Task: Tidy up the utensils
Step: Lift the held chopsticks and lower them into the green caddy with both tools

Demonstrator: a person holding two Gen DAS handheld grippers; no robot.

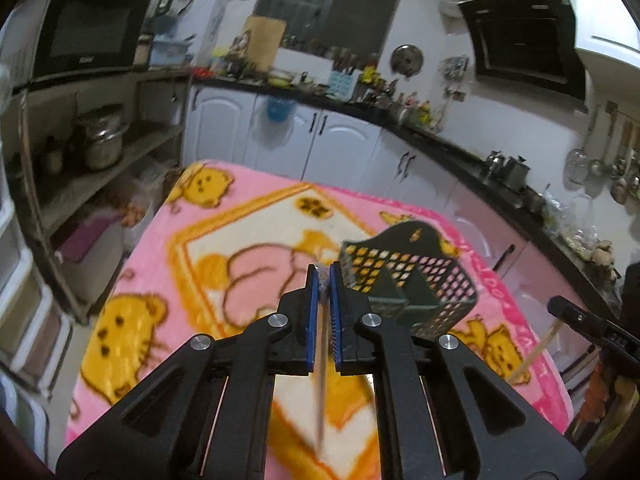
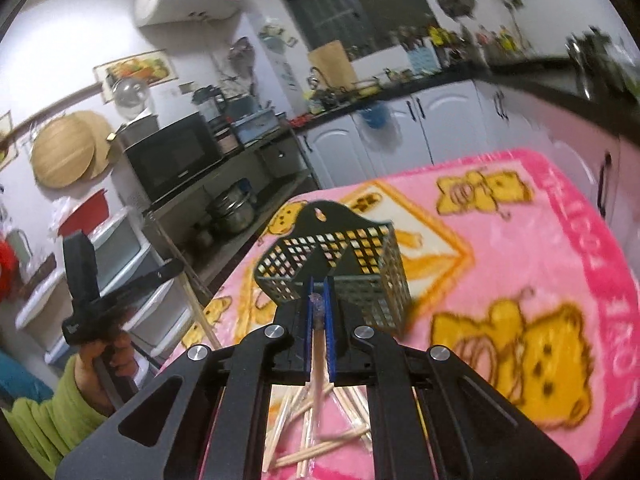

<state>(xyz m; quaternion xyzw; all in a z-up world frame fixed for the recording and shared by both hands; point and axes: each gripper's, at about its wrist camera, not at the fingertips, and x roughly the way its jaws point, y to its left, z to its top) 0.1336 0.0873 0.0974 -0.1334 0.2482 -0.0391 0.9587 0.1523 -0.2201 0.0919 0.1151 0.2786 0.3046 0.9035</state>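
- Left gripper (image 1: 324, 276): jaws nearly together, clamped on one chopstick (image 1: 321, 380) by its top end; long axis runs along the fingers, free end pointing down and back toward the camera, above the pink blanket (image 1: 160, 248).
- Right gripper (image 2: 319, 292): jaws nearly together too, clamped on a second chopstick (image 2: 317, 376) near its top, in a clear wrapper; same lie, shaft hanging down under the fingers toward the pile.
- Loose chopsticks (image 2: 316, 436): heaped on the blanket near its front edge, crossing each other at mixed angles, lying flat.
- Dark mesh basket (image 2: 340, 276): upright on the blanket, approx. mid-tabletop, just beyond both pairs of fingertips; open top up, tall back plate on its far side.
- In right wrist view, left side: hand (image 2: 105, 364) in a green sleeve (image 2: 48, 412) gripping the other tool's handle, beyond the blanket's left edge.
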